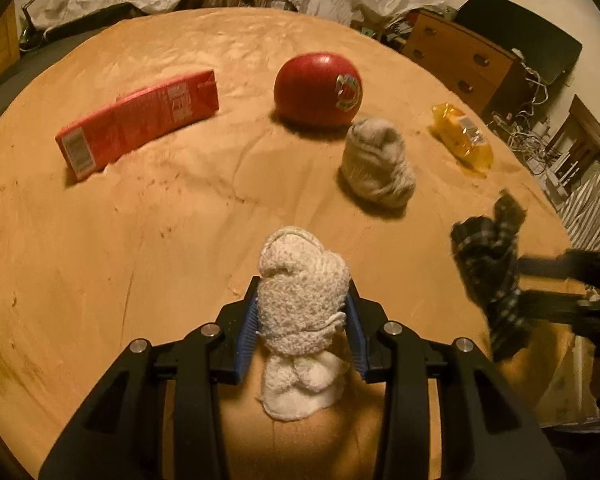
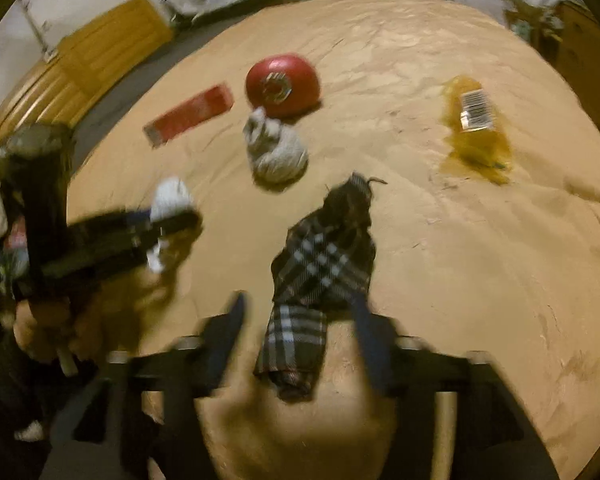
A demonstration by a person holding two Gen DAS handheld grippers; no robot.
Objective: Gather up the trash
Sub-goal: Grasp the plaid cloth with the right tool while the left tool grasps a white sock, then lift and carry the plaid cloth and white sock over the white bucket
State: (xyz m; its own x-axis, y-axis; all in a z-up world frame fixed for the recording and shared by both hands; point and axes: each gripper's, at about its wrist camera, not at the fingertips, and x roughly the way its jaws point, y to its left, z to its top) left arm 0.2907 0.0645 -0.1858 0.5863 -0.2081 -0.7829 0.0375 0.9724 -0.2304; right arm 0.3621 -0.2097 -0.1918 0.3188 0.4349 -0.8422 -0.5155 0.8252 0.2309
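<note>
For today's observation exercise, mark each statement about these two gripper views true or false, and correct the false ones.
1. The left gripper is closed on a white cloth. True.
2. The apple sits right of the red carton in the left view. True.
3. The yellow wrapper lies on top of the apple. False: it lies apart on the table.
4. The plaid cloth is blue and plain. False: it is dark with pale checks.
5. The grey sock lies near the apple. True.
</note>
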